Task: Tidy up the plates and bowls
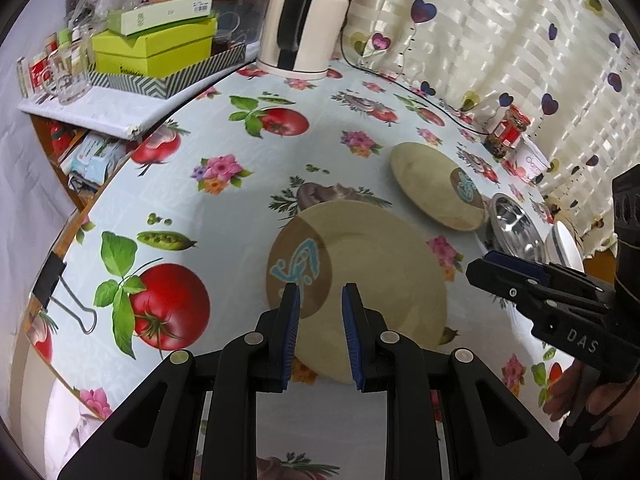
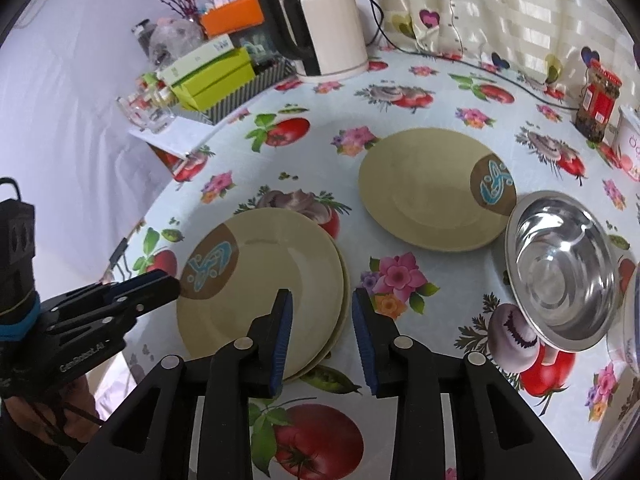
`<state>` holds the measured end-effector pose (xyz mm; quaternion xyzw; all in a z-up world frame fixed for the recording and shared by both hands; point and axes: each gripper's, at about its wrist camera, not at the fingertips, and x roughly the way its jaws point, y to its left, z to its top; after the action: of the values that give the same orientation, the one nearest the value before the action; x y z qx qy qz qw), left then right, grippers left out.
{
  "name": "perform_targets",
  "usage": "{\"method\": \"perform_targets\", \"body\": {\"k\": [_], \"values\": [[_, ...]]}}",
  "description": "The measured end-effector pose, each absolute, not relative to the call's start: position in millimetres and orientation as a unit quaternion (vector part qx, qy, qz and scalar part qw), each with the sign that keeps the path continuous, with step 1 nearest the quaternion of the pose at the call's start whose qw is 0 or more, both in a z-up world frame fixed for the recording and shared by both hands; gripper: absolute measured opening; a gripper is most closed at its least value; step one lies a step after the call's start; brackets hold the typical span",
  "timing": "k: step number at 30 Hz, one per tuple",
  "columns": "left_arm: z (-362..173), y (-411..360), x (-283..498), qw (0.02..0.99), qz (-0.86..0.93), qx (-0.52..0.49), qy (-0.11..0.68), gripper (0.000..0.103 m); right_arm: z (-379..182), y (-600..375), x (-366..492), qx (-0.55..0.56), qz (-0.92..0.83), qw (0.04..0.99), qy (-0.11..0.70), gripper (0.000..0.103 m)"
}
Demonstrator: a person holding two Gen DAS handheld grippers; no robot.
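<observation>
Here is a cluttered kitchen corner: a round bench [image 2: 420,92] under an oilcloth printed with tomatoes and flowers, a cream curtain with purple hearts behind it, and a white electric kettle with a black handle [image 2: 320,28] at the far edge.

Near and left sits a stack of two beige round plates with a brown-and-blue emblem [image 2: 260,292], the upper one slightly offset so the lower rim peeks out on the right side. That looks like a pile being built, one plate on another.

Farther and to the right, a third beige plate with the same emblem [image 2: 432,188] lies alone and flat, likely the next candidate for the pile. Just right of it, a shiny steel bowl [image 2: 564,264] sits with its rim touching or overlapping that plate's edge; I can't tell which. A white bowl [image 1: 564,244] shows just beyond it.

The right gripper [image 2: 322,336] hovers over the right rim of the stack, fingers [image 2: 280,340] parted, nothing between them, pads clear of the plate.

The left gripper [image 1: 320,332] hangs above the same stack from the near side, fingers a little apart and empty too.

Both hands free, then. My guess: the lone plate goes next, and a grab at its rim risks nudging the steel bowl.
</observation>
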<state>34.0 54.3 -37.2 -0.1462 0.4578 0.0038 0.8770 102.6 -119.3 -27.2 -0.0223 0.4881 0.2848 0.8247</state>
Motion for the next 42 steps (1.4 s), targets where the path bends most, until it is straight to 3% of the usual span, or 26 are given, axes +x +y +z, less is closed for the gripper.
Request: {"method": "perform_targets", "body": {"k": [7, 42], "values": [[-23.3, 39.8, 32.2, 0.883, -0.01, -0.135, 0.449, 0.023, -12.3, -126.8, 89.0, -0.02, 0.288, 0.832, 0.473, 0.044], [-7.3, -4.7, 62.3, 0.882, -0.053, -0.117, 0.452, 0.023, 17.5, -164.3, 77.9, -0.023, 0.256, 0.862, 0.438, 0.046]]}}
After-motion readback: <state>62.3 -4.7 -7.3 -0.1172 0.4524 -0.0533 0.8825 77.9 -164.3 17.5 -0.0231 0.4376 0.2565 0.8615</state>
